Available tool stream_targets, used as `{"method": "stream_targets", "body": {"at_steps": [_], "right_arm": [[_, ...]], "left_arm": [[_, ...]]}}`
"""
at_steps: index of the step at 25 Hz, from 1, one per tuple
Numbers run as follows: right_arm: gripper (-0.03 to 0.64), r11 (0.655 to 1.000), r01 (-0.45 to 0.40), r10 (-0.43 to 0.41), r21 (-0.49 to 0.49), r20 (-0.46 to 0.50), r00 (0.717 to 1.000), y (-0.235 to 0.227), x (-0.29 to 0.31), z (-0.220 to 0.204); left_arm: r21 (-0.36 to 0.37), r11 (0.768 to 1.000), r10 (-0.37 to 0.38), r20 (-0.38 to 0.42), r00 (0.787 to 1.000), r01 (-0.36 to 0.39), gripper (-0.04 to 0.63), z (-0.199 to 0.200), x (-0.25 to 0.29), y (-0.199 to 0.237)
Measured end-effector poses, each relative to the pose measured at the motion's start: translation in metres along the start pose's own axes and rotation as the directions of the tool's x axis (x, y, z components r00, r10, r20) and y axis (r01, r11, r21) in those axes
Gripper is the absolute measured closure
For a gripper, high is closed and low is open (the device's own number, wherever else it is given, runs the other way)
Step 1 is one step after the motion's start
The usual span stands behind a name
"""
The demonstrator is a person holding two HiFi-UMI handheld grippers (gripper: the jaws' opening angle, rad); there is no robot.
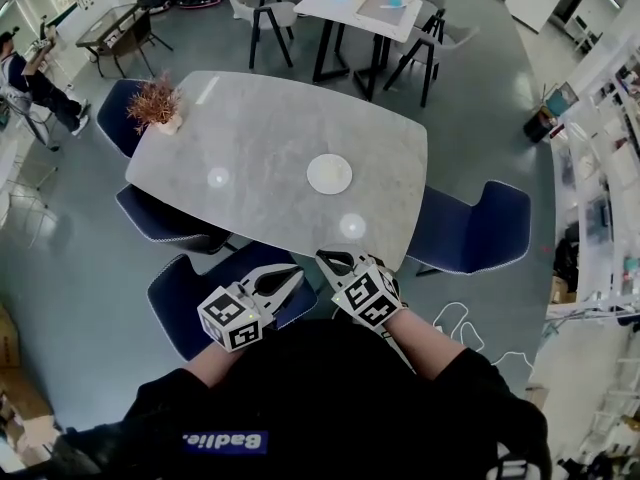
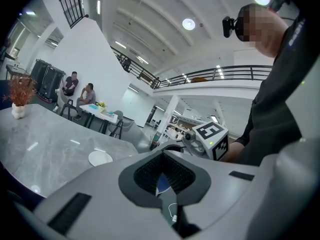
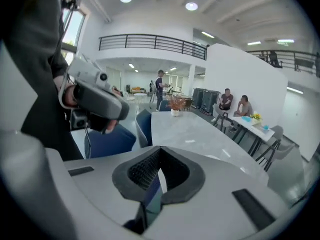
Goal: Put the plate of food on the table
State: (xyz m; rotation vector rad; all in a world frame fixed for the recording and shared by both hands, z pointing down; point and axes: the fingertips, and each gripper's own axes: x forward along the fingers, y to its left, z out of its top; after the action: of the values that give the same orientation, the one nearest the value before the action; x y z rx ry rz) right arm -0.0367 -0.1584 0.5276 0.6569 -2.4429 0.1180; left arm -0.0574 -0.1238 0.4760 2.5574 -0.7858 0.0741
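A white plate (image 1: 329, 174) lies on the grey marble table (image 1: 250, 138), right of its middle; I cannot make out food on it. It also shows as the plate (image 2: 100, 158) in the left gripper view. Both grippers hang off the table's near edge, above blue chairs, close in front of the person's body. My left gripper (image 1: 289, 277) (image 2: 162, 155) has its jaws together with nothing between them. Beside it, my right gripper (image 1: 329, 260) (image 3: 160, 150) is shut and empty too. Each gripper view catches the other gripper alongside.
A potted dried plant (image 1: 155, 105) stands at the table's far left corner. Blue chairs (image 1: 480, 230) ring the table; one chair (image 1: 190, 298) is right under the grippers. Farther off, a second table (image 1: 360, 8) has dark-legged chairs. People sit at the room's left edge.
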Motion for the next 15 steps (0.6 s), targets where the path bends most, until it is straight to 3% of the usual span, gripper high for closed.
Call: {"method": "stream_targets", "body": {"at_steps": [9,15], "right_arm": [[0.606,0.972,-0.12,0.069,0.204,0.241,0.968,0.019,-0.038,0.038],[0.606,0.956,-0.167,0.081,0.241,0.331,0.94,0.026,-0.052,0.04]], "left_arm": [[-0.003,0.999,-0.036,-0.008,0.999,0.036,0.588,-0.002,0.002,-0.006],[0.007,0.996,-0.088,0.003,0.996,0.088,0.588,-0.001,0.005,-0.016]]}}
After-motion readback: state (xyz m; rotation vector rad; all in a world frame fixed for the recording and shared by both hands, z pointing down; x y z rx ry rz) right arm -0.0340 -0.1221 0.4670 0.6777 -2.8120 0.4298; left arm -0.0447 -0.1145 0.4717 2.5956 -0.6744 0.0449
